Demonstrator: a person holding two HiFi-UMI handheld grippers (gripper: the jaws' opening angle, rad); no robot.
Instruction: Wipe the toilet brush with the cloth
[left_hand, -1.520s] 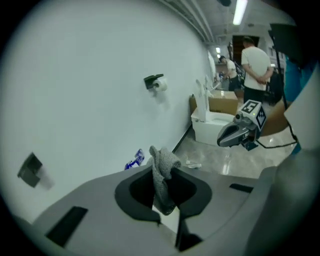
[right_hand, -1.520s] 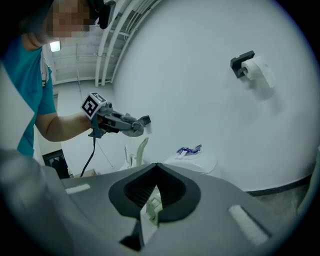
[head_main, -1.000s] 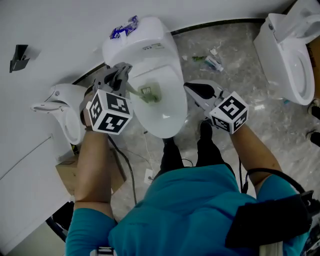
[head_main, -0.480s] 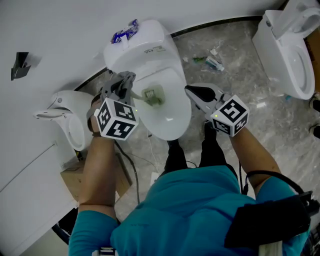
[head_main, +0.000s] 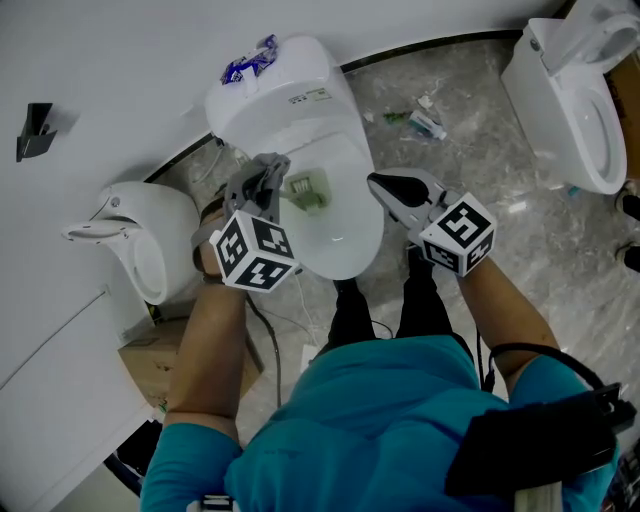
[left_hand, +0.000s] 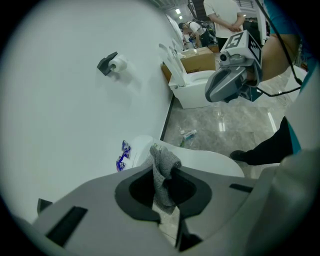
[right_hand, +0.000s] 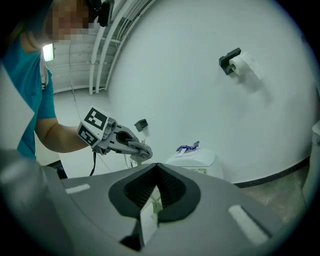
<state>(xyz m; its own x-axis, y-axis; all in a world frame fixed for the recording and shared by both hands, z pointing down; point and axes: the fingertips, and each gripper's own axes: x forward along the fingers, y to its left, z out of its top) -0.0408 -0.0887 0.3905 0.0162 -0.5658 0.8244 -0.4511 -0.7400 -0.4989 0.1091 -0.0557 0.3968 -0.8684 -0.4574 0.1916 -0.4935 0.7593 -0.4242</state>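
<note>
Held the soft cloth (left_hand: 162, 172) pinched in left gripper (head_main: 272, 170) at the toilet (head_main: 350, 240) bowl's left edge. Had right gripper (head_main: 385, 185) pressed together right of it. Judged toilet brush (head_main: 307, 190), seemingly inside the bowl, light, stiff, slippery: best taken by handle.

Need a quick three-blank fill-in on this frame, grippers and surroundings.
The left gripper is shut on a grey ___.
The right gripper is shut on a slim ___ handle.
The toilet-roll holder is fixed to the ___.
Missing words: cloth; white; wall.
</note>
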